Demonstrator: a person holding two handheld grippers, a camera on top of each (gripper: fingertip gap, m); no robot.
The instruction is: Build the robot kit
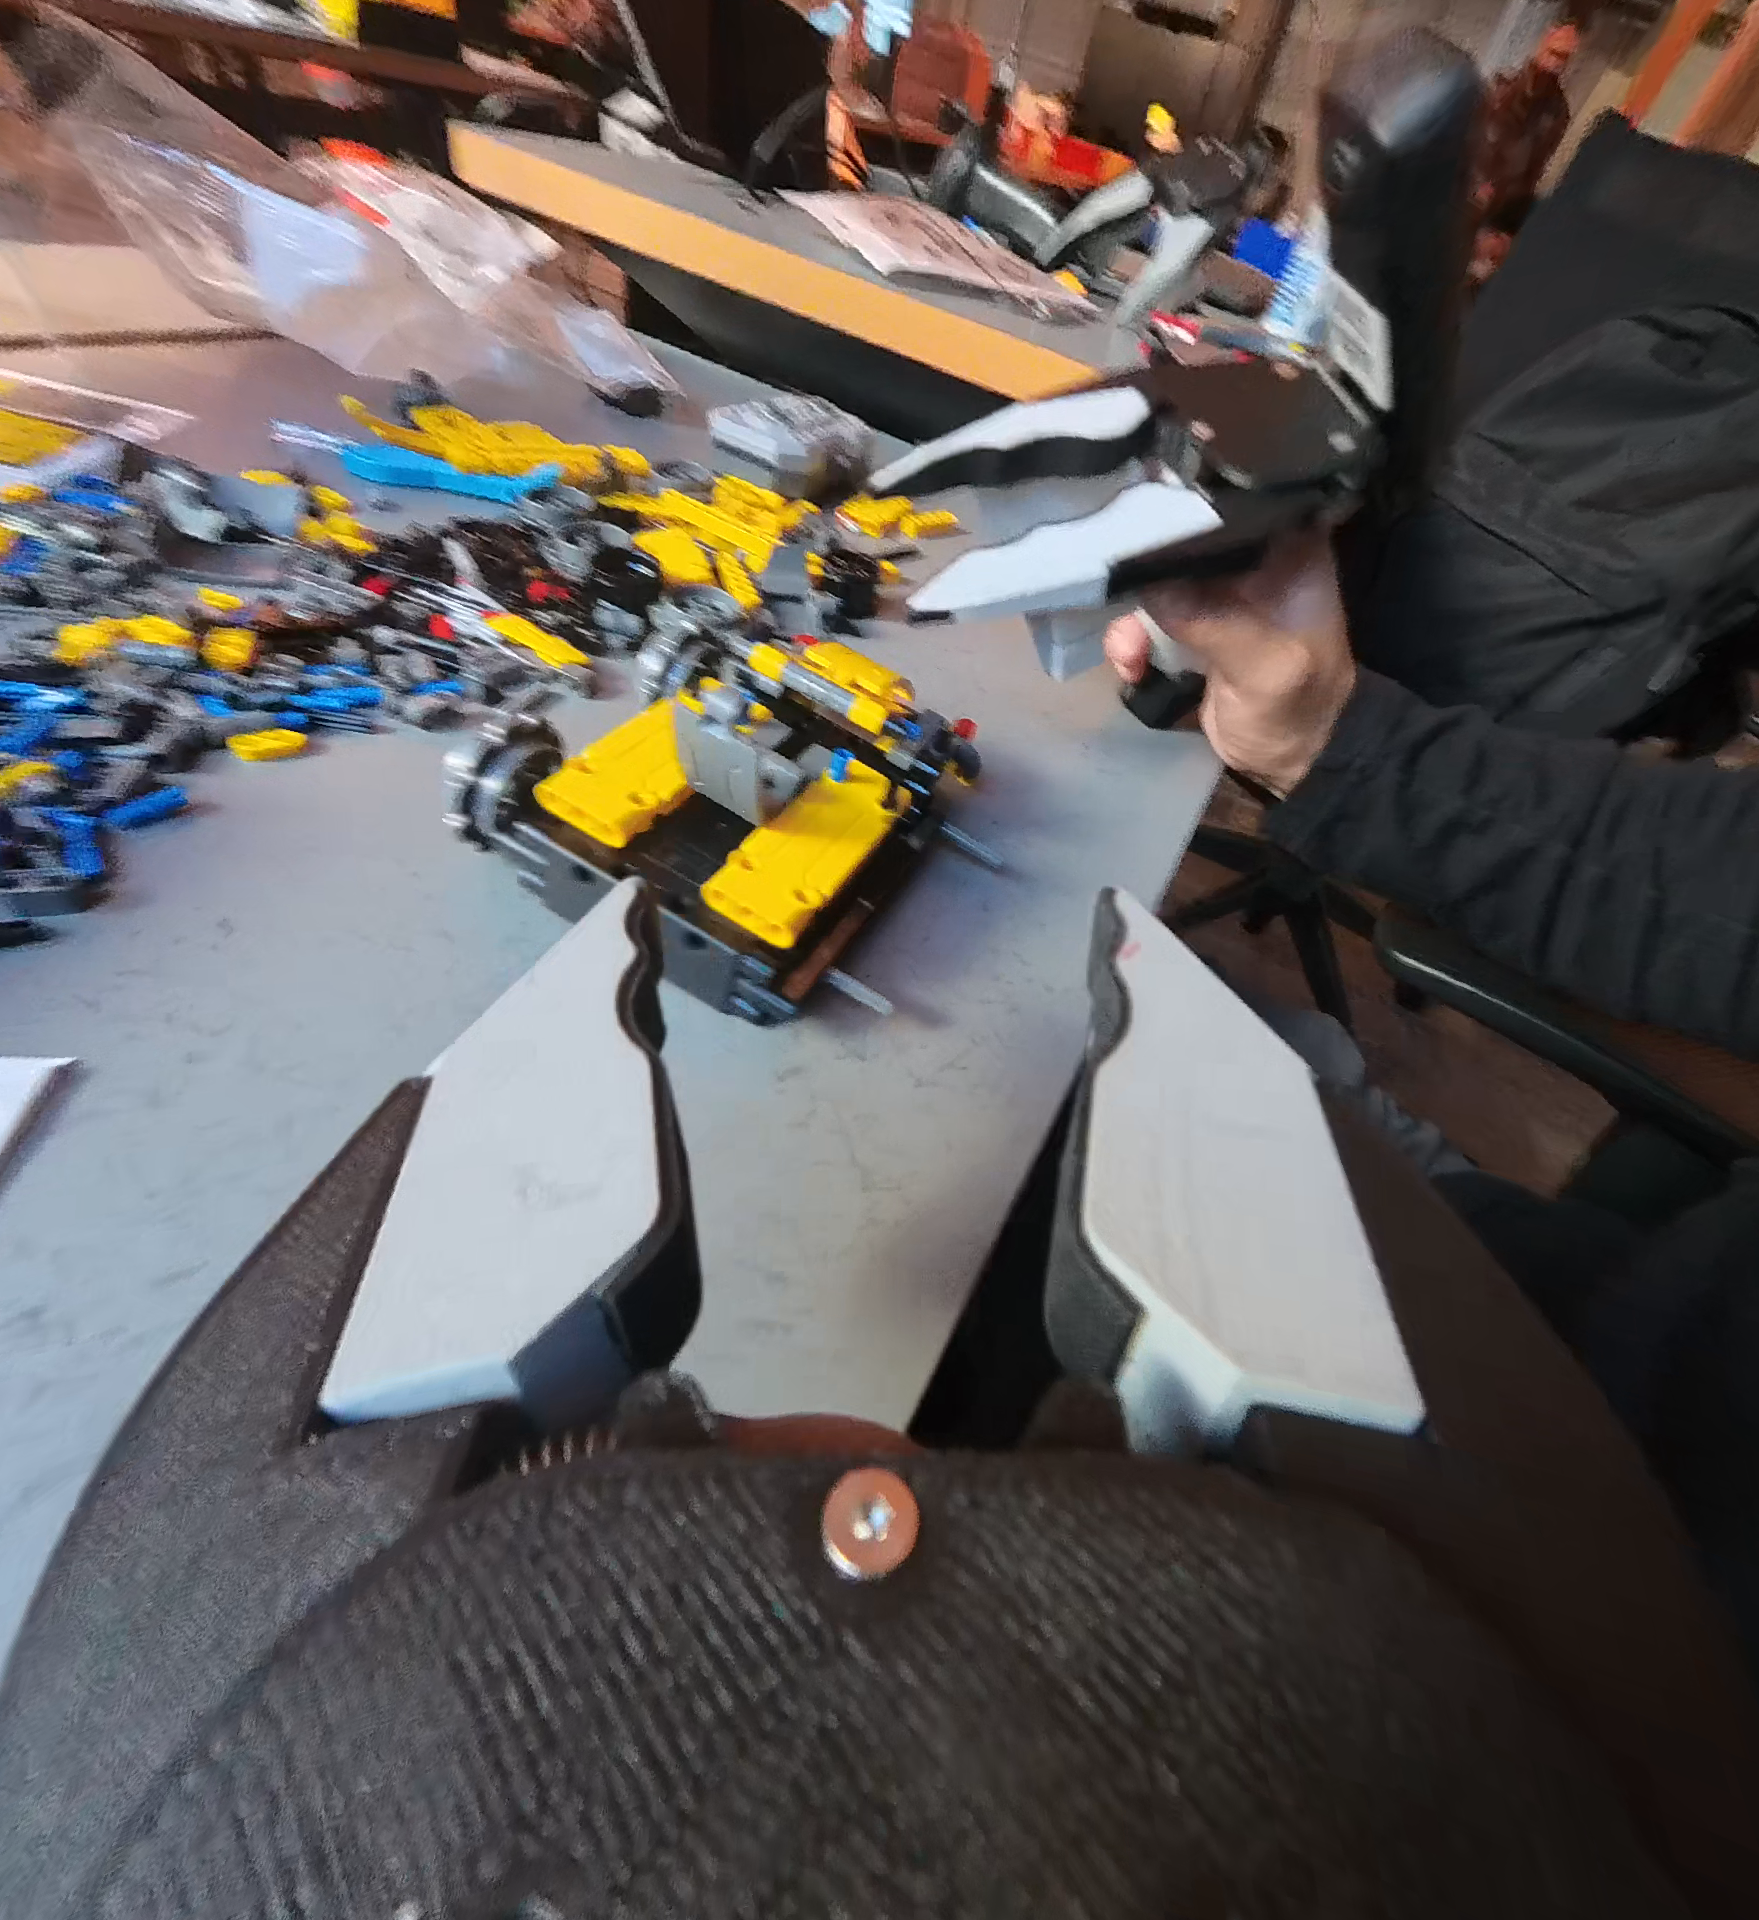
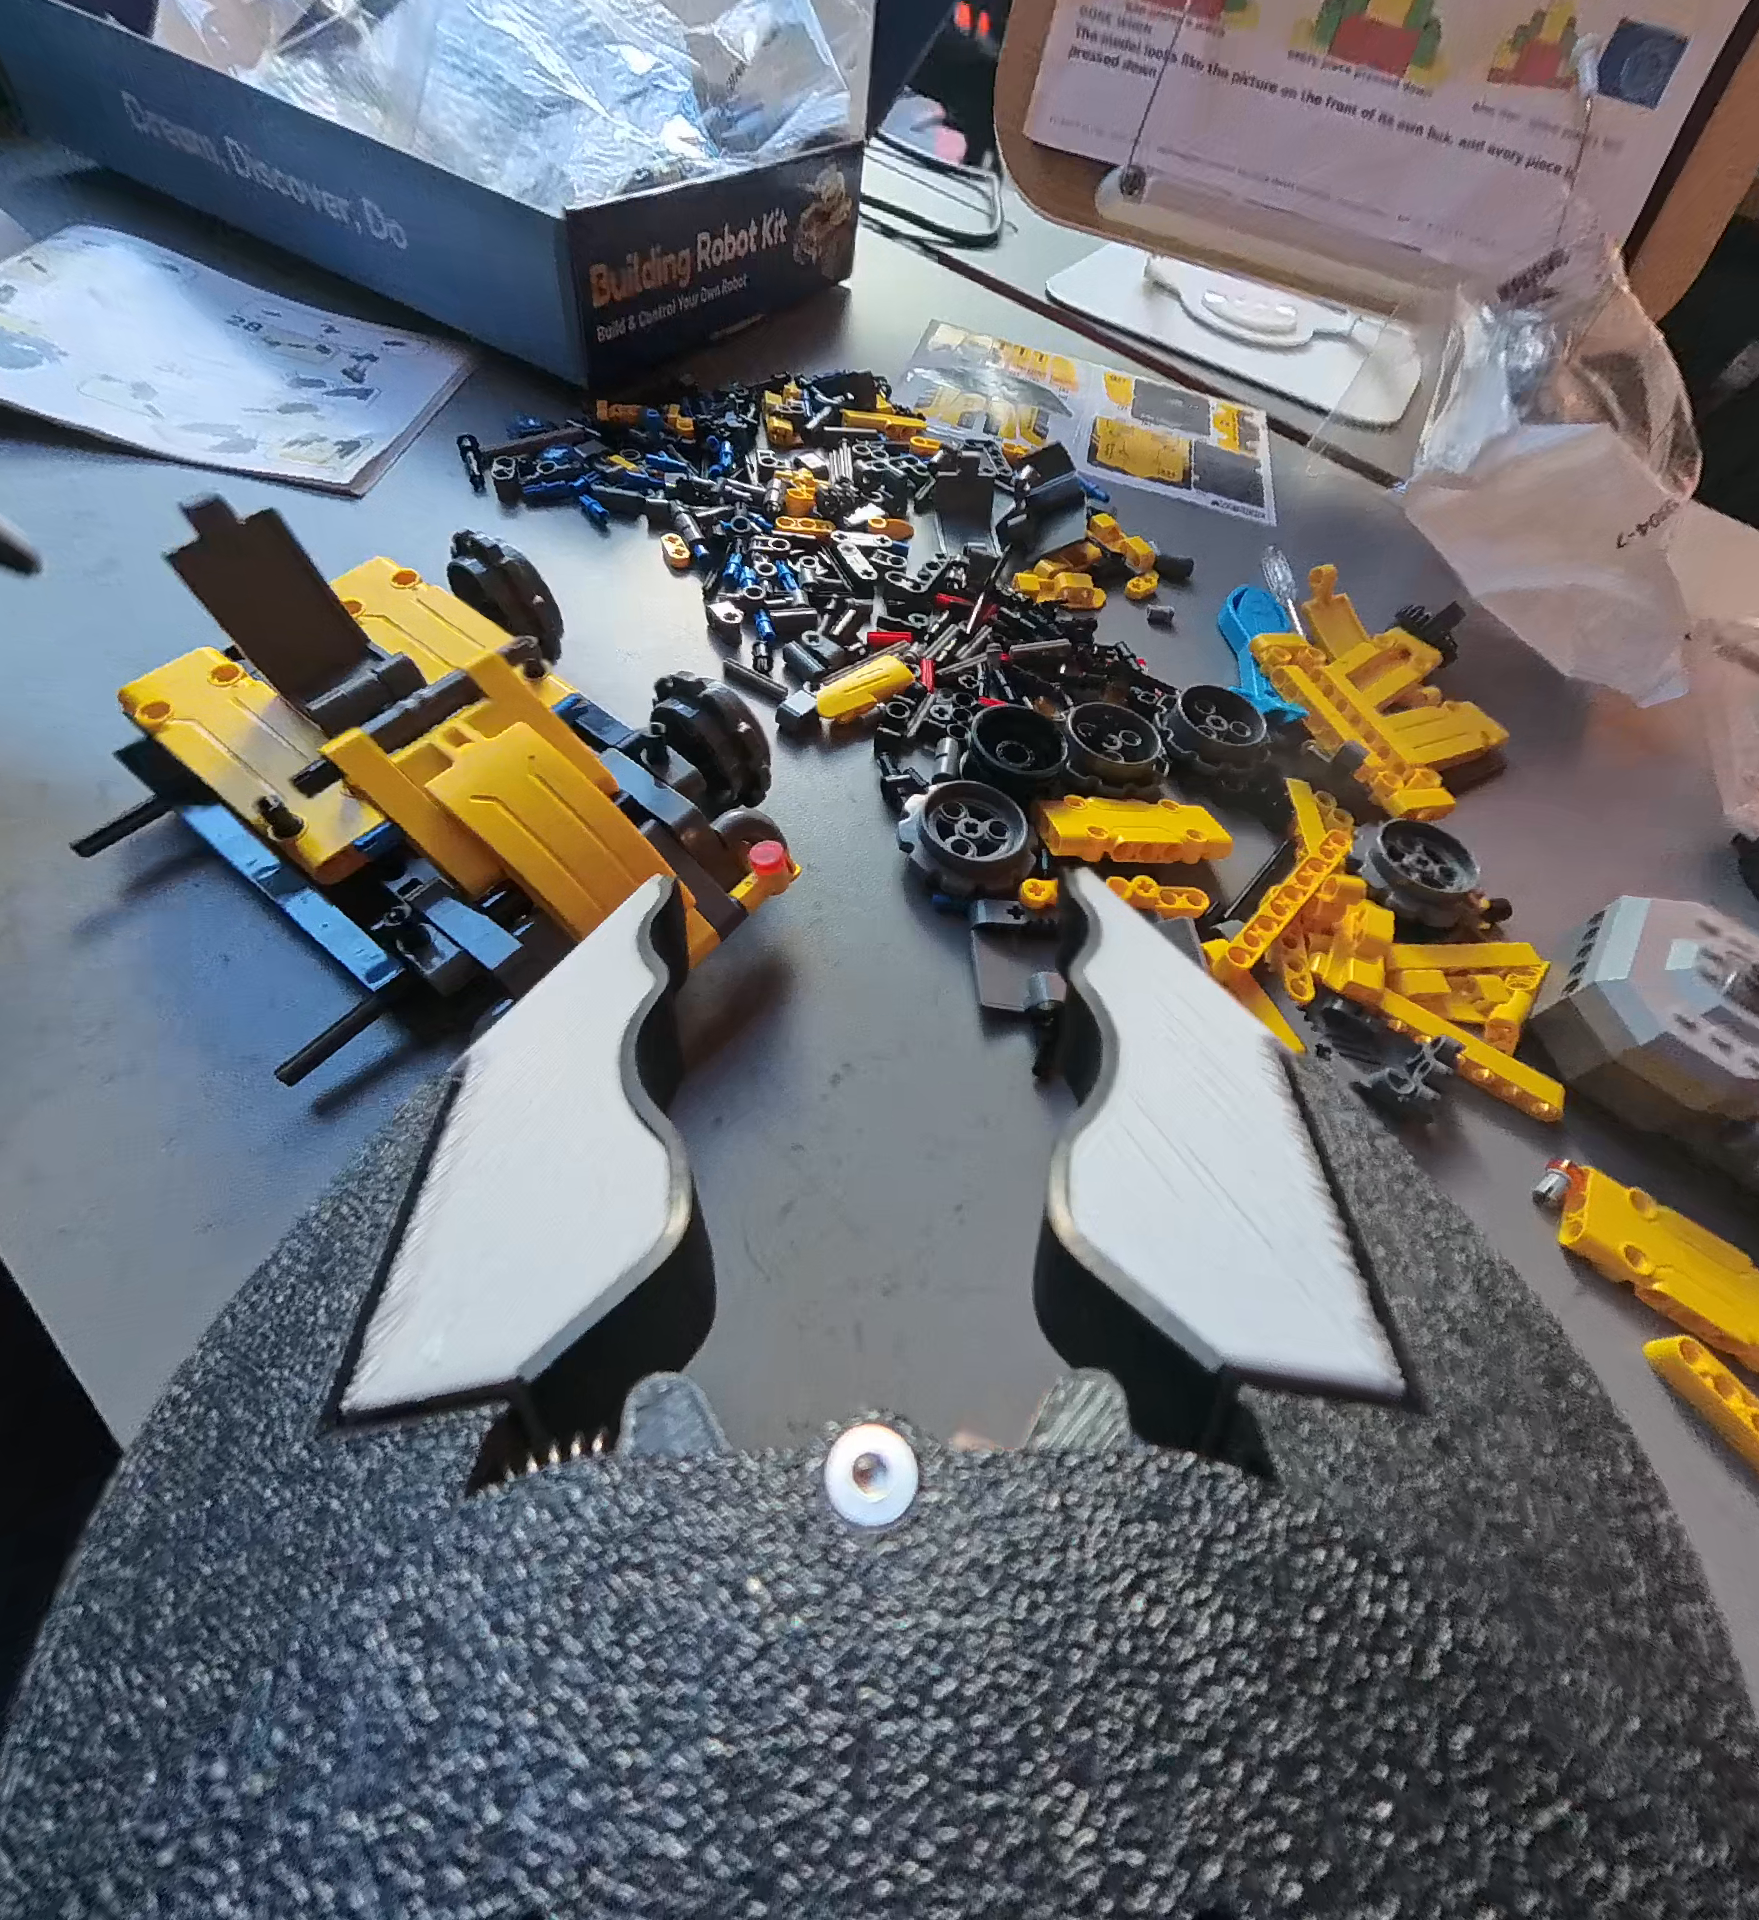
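Observation:
A partly built yellow and black brick vehicle [image 1: 719, 821] stands on the grey table [image 1: 262, 1039], just beyond my left gripper [image 1: 870, 920], which is open and empty. The same vehicle [image 2: 418, 769] lies left of my right gripper [image 2: 864, 904], also open and empty, above bare table. A pile of loose yellow, black and blue parts [image 2: 958, 623] with black wheels [image 2: 1062, 748] spreads ahead and right. My right gripper also shows in the left wrist view [image 1: 906, 551], held by a hand [image 1: 1239, 675] above the table's right edge.
A dark kit box [image 2: 501, 218] with plastic bags stands at the back. An instruction booklet [image 2: 179, 364] lies back left. A sticker sheet [image 2: 1093, 416], a clear bag [image 2: 1561, 457], a grey motor block [image 2: 1706, 1018] and yellow beams [image 2: 1706, 1278] lie to the right. A stand with a printed sheet [image 2: 1301, 114] is behind.

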